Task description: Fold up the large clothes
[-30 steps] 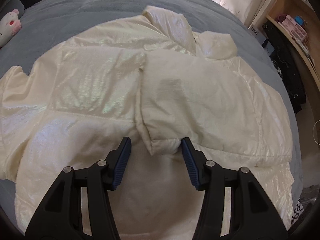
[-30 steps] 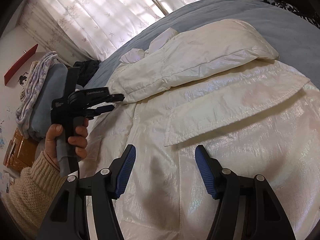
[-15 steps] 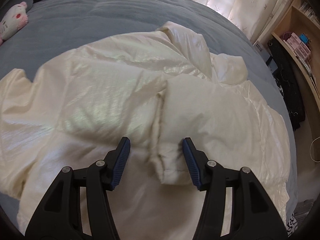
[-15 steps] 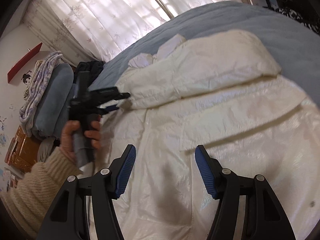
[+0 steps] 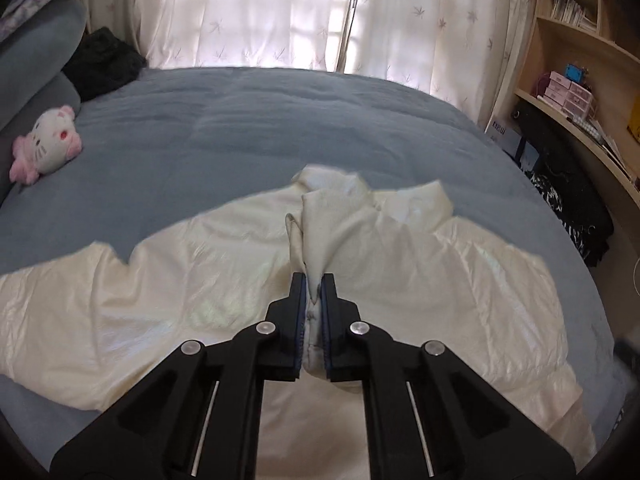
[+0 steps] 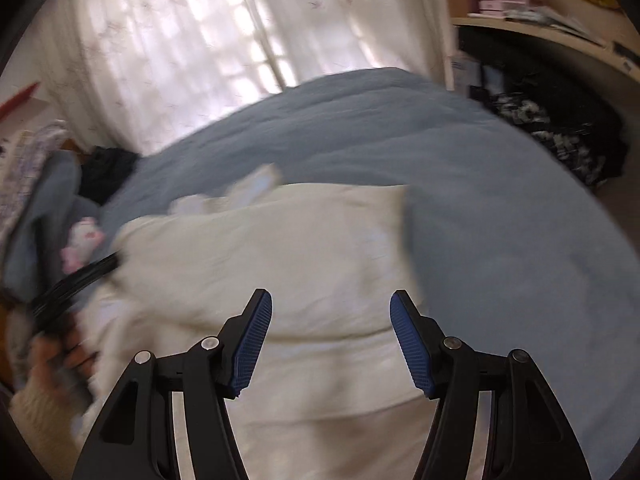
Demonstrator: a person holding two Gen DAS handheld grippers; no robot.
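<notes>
A cream puffer jacket (image 5: 160, 280) lies spread on the blue-grey bed (image 5: 280, 120). My left gripper (image 5: 314, 280) is shut on the cuff of the jacket's folded sleeve (image 5: 324, 232), which rises in a ridge from the jaws toward the collar (image 5: 416, 204). In the blurred right wrist view the jacket (image 6: 280, 248) fills the middle. My right gripper (image 6: 331, 304) stands open above it with nothing between its fingers. At the left edge of that view a hand (image 6: 48, 360) in a knitted sleeve holds the other gripper's handle.
A pink and white plush toy (image 5: 44, 144) lies at the bed's left side beside grey pillows (image 5: 36, 64). Dark clothes (image 5: 104, 60) sit at the headboard corner. Wooden shelves (image 5: 580, 60) and dark hanging garments (image 5: 568, 200) stand to the right. Curtains (image 5: 320, 12) hang behind the bed.
My left gripper closed on the sleeve cuff and lifted it, the view tilting up toward the curtains. My right gripper rose and swung toward the jacket's right side, staying open.
</notes>
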